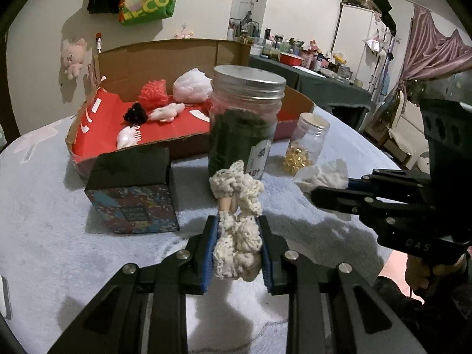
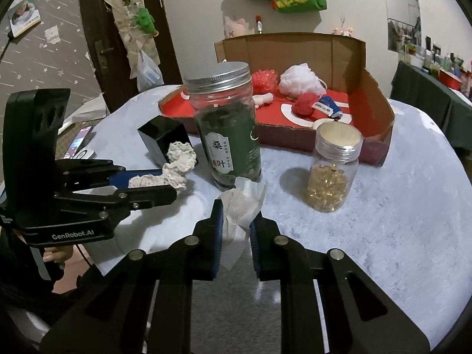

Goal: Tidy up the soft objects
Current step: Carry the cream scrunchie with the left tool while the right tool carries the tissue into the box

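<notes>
Left tongs (image 1: pixel 237 250) clamped on cream crochet piece (image 1: pixel 237 227), held above pale surface (image 1: pixel 59 236) near green-filled jar (image 1: pixel 242 124). Right tongs (image 2: pixel 236 230) pinch crumpled white tissue (image 2: pixel 240 206) before same jar. Red-lined cardboard box (image 2: pixel 380 118) behind holds other soft things.

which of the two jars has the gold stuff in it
The small clear jar nearer the cardboard box's corner; the taller jar with the silver screw lid and green label holds dark leaves.
</notes>
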